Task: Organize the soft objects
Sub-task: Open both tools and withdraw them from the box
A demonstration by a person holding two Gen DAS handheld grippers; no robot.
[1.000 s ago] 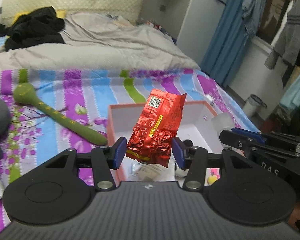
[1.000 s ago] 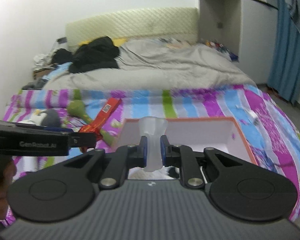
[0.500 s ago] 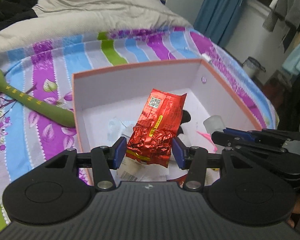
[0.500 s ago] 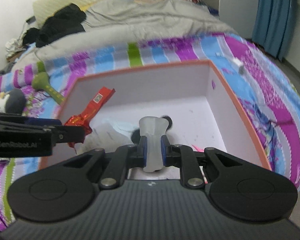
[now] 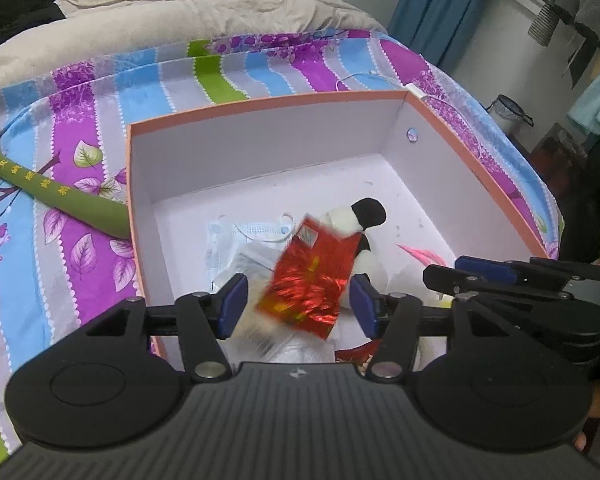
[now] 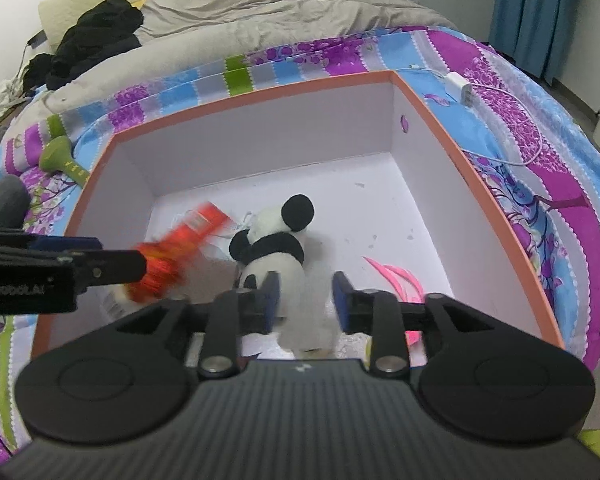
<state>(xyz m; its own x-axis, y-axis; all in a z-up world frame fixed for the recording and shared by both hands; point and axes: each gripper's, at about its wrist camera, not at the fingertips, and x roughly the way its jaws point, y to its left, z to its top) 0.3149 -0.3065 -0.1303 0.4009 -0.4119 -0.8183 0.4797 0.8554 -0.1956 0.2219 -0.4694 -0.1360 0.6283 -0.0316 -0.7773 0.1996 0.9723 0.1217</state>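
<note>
- While both grippers hang over the open box (image 5: 260,104), you are at the release step; each item below describes one hand.
- Left gripper (image 5: 296,304): its jaws have just been opening and now stand apart. The red foil packet (image 5: 310,276) sits between them, blurred and tilted, its pads clear of it on both sides; judge it as dropping free. Its long axis runs from the near right up to the far left, label end farthest from you.
- Right gripper (image 6: 306,300): its jaws have just been opening and stand apart. A blurred whitish, translucent soft piece (image 6: 308,320) lies between and below them; whether a pad touches it you cannot tell.
- Box contents: a panda plush (image 6: 274,240) lies directly ahead of the right gripper, head toward the far wall. A packaged face mask (image 5: 244,236) and a pink item (image 6: 396,276) rest on the floor.
- Outside the box: a green stick-shaped toy (image 5: 56,196) lies on the striped sheet (image 5: 80,128) just left of the box wall, long axis slanting toward the box. Your left hand is nearer to it, so the next pick probably falls to that side.
</note>
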